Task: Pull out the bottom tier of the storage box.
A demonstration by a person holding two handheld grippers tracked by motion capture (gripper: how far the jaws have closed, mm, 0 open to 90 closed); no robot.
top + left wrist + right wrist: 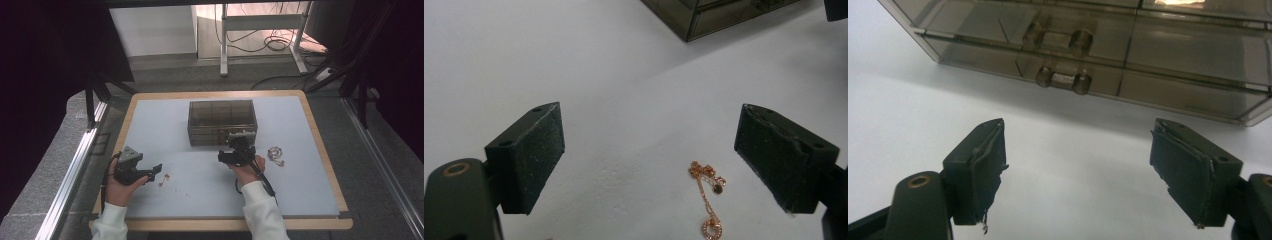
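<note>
A smoky transparent drawer box point(222, 121) stands at the middle of the white mat. Its two stacked drawers, each with a small handle point(1063, 80), face my right gripper point(1078, 170), which is open and empty just short of them. In the high view the right gripper point(239, 148) sits at the box's front right. A rose-gold necklace point(708, 200) lies on the mat between the jaws of my open left gripper point(649, 155). From above, that necklace point(164, 179) lies just right of the left gripper point(150, 175).
A second, pale piece of jewellery point(276, 154) lies on the mat right of my right hand. The mat point(300, 180) rests on a wood-edged table. Metal rails run down both sides, and a desk frame with cables stands beyond the far edge.
</note>
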